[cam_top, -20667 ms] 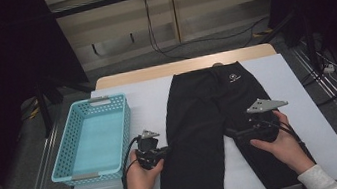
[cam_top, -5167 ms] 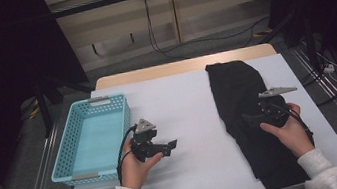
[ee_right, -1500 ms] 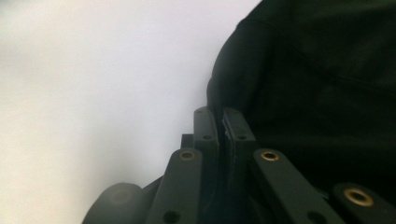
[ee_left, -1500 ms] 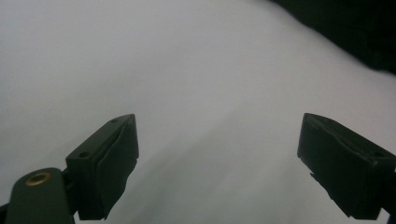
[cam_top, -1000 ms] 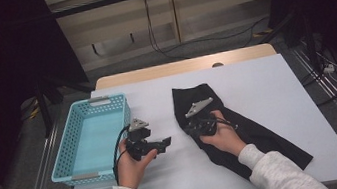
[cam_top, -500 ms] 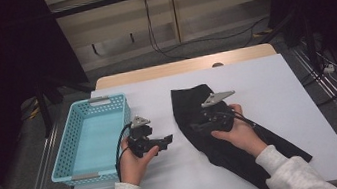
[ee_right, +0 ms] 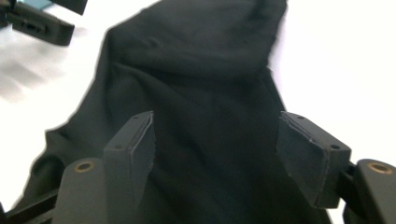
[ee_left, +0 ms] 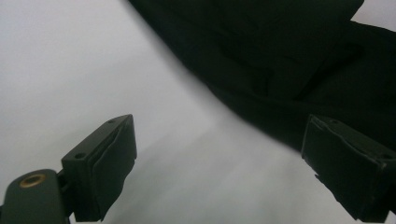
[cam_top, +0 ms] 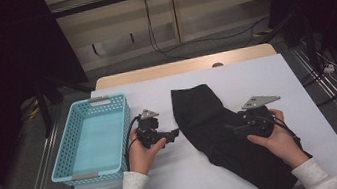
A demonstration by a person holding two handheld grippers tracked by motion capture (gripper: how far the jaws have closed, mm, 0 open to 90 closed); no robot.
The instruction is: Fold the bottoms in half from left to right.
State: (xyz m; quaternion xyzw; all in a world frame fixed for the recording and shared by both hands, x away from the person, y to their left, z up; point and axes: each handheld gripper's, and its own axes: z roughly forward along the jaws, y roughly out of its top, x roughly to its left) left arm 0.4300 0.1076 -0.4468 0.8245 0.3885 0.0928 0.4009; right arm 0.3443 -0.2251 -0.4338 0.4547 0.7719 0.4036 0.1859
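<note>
A black garment (cam_top: pixel 204 109) lies folded in a long strip, slanting from the middle of the white table (cam_top: pixel 274 73) toward its front right. My right gripper (cam_top: pixel 230 128) hovers over the strip's middle, pointing left. Its jaws have just been opening and stand open, with the cloth (ee_right: pixel 205 60) lying under them, not pinched. My left gripper (cam_top: pixel 175 134) is just left of the garment, pointing at its edge. In the left gripper view the left gripper (ee_left: pixel 219 140) is wide open over bare table, and the dark cloth (ee_left: pixel 289 70) lies just beyond its tips.
A light blue mesh basket (cam_top: pixel 72 157) stands on the table's left side, right beside my left hand. The left gripper (ee_right: pixel 42 23) shows at the top left corner of the right gripper view. Bare white tabletop lies behind and to the right of the garment.
My right gripper let go of the garment's upper part, opened, and pulled back to the right along the strip. The left gripper edged slightly right toward the cloth.
</note>
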